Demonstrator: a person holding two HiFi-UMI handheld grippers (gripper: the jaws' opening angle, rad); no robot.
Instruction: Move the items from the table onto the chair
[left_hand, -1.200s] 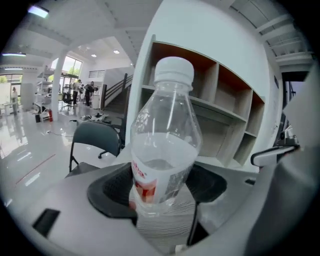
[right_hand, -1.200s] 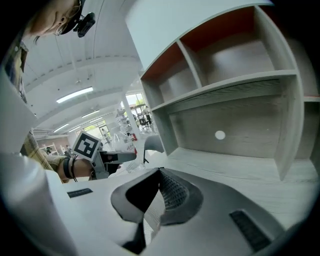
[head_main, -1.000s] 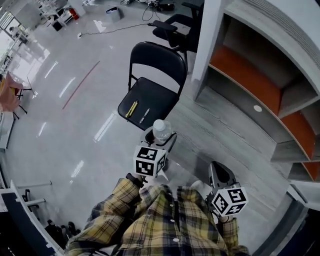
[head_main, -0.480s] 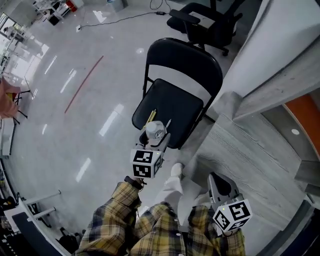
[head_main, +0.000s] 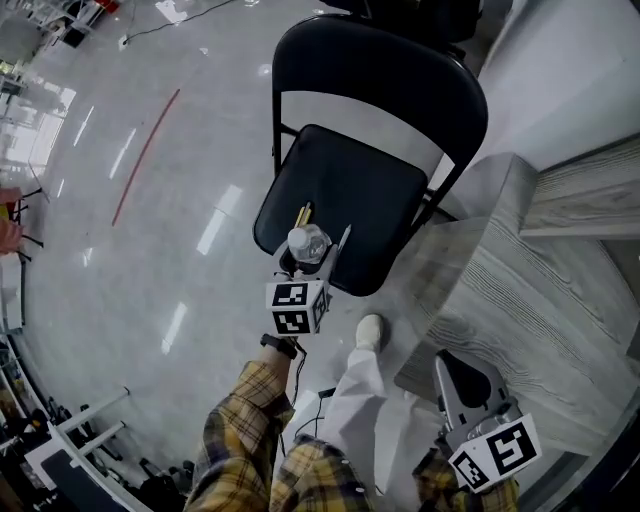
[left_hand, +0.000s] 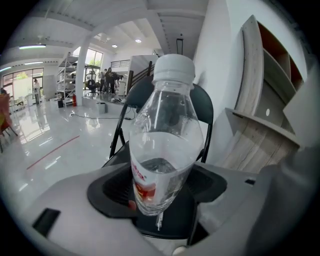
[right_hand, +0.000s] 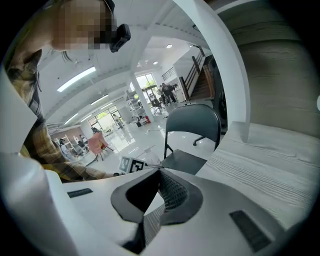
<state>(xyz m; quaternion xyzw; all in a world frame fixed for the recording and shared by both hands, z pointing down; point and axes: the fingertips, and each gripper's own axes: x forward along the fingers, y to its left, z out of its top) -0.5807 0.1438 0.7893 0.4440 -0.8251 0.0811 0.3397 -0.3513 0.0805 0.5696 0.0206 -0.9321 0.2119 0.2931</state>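
- Clear, white-capped water bottle (head_main: 308, 243), part-filled, clamped upright in the left gripper (head_main: 314, 262) jaws over the black folding chair (head_main: 365, 185) seat's front edge.
- Only the left gripper view shows its red label.
- Right gripper (head_main: 458, 372), off the chair: jaws pressed together, empty.

The head camera looks steeply down from above the person. The left hand-held gripper (head_main: 310, 258) is near mid-frame with the chair (head_main: 350, 190) just ahead of it. The right hand-held gripper (head_main: 460, 370) is low at the right edge, beside a wooden ledge (head_main: 530, 290). The left gripper camera sits low behind its jaws and faces level along them. The bottle (left_hand: 162, 145) they clamp fills the centre at very close range, the chair back just behind. The right gripper camera looks along its closed jaws from farther back, the ledge at its right. All three views share the chair; the right one also catches the left hand-held gripper's marker cube (right_hand: 131, 165).
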